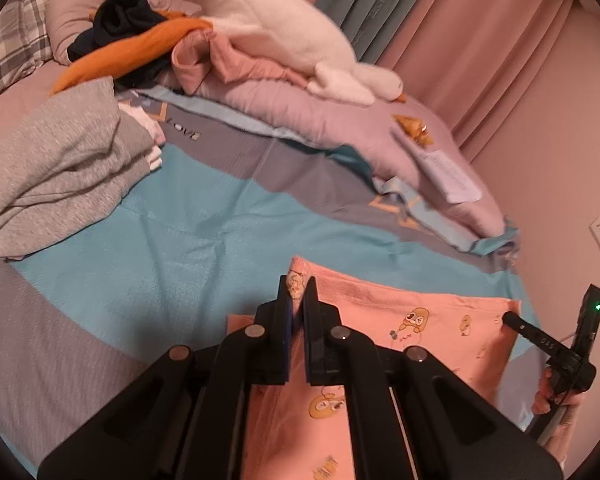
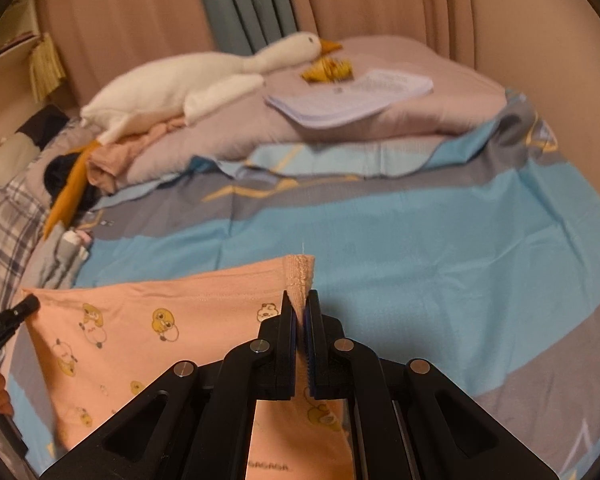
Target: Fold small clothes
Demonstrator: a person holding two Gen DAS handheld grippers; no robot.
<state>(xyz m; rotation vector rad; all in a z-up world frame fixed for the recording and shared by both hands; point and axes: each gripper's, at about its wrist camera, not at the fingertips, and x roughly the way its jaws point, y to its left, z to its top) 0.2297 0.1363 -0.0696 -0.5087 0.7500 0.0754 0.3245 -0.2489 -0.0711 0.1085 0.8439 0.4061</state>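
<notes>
A small pink garment (image 1: 412, 320) printed with yellow cartoon chicks is stretched above the blue and grey bedsheet (image 1: 180, 248). My left gripper (image 1: 298, 292) is shut on its left corner. My right gripper (image 2: 299, 300) is shut on the ribbed hem at its other corner; the garment (image 2: 140, 320) spreads out to the left in that view. The right gripper also shows in the left wrist view (image 1: 512, 318), and the left gripper shows at the left edge of the right wrist view (image 2: 28, 306).
A stack of folded grey clothes (image 1: 64, 172) lies at the left. A heap of orange, black and pink clothes (image 1: 148, 44) and a white plush goose (image 1: 284, 28) lie on the pink duvet (image 1: 340, 128) at the back. Papers (image 2: 352, 96) lie on the pillow. Curtains hang behind.
</notes>
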